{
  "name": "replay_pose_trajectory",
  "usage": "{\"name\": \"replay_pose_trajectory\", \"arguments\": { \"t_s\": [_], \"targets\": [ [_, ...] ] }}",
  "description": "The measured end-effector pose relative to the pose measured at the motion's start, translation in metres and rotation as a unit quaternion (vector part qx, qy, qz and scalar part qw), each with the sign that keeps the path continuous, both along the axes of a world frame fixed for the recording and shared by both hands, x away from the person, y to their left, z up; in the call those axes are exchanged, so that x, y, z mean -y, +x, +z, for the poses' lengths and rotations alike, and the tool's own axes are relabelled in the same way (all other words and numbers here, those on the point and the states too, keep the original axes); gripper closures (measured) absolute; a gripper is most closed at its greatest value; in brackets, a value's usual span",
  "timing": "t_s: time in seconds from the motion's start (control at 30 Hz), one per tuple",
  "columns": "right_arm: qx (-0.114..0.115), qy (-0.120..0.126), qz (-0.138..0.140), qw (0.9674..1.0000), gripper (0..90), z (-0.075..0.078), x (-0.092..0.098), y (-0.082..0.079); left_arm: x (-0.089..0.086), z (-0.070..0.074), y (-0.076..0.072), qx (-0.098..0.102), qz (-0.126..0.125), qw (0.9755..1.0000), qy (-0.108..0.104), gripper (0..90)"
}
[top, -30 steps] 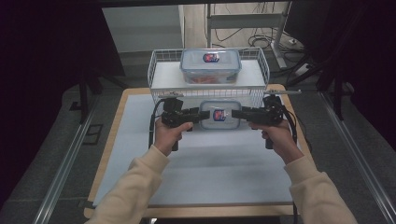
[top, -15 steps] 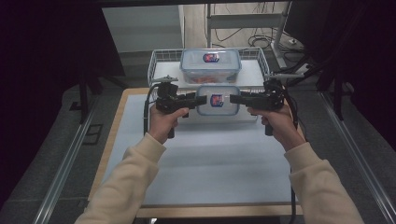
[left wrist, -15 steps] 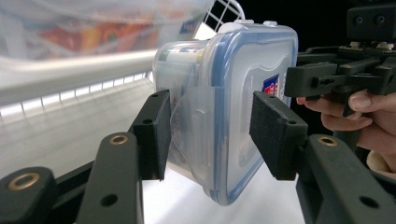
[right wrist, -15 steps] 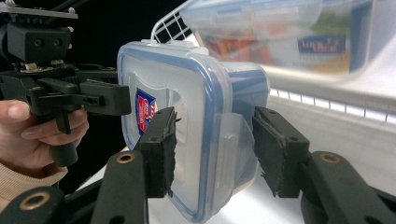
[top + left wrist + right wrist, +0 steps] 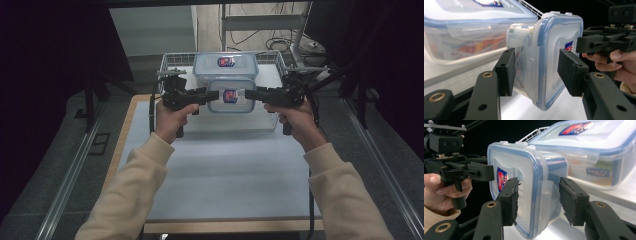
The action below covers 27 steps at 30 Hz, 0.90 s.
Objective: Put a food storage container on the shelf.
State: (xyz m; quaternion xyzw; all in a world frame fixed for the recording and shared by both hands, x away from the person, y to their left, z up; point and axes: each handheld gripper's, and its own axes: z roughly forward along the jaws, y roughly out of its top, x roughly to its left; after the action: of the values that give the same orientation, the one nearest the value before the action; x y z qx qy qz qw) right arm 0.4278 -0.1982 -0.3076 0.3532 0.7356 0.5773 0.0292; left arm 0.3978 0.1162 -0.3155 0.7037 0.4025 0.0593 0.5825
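A small clear container (image 5: pixel 231 95) with a blue-sealed lid and a red-and-blue label hangs in the air, gripped at both ends. My left gripper (image 5: pixel 212 95) is shut on its left end; in the left gripper view its pads (image 5: pixel 506 70) squeeze the side latch and lid of the container (image 5: pixel 549 62). My right gripper (image 5: pixel 250 94) is shut on the opposite end, and in the right gripper view the container (image 5: pixel 529 170) sits between its pads (image 5: pixel 510 200). The container is tipped so its lid faces the person.
A larger clear lidded container (image 5: pixel 226 64) lies in a white wire basket (image 5: pixel 170 62) at the far edge, just behind the lifted one. A pale mat (image 5: pixel 225 170) covers the wooden table. Dark floor and metal rails flank both sides.
Both hands have risen together, carrying the small container up off the mat. It now hangs in front of the basket's near rim.
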Motion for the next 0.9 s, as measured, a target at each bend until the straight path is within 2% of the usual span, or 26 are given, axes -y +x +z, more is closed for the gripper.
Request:
{"name": "replay_pose_trajectory", "arguments": {
  "t_s": [0.4, 0.9],
  "targets": [
    [0.011, 0.003, 0.002, 0.9999, 50.5, 0.023, -0.004, 0.010, -0.003, 0.024, 0.010, 0.013, 0.002, 0.9999, 0.003, 50.2],
    [0.020, -0.002, 0.003, 0.9998, 50.5, 0.046, -0.009, 0.029, -0.009, 0.042, 0.029, 0.020, 0.004, 0.9998, -0.005, 50.2]
  ]
}}
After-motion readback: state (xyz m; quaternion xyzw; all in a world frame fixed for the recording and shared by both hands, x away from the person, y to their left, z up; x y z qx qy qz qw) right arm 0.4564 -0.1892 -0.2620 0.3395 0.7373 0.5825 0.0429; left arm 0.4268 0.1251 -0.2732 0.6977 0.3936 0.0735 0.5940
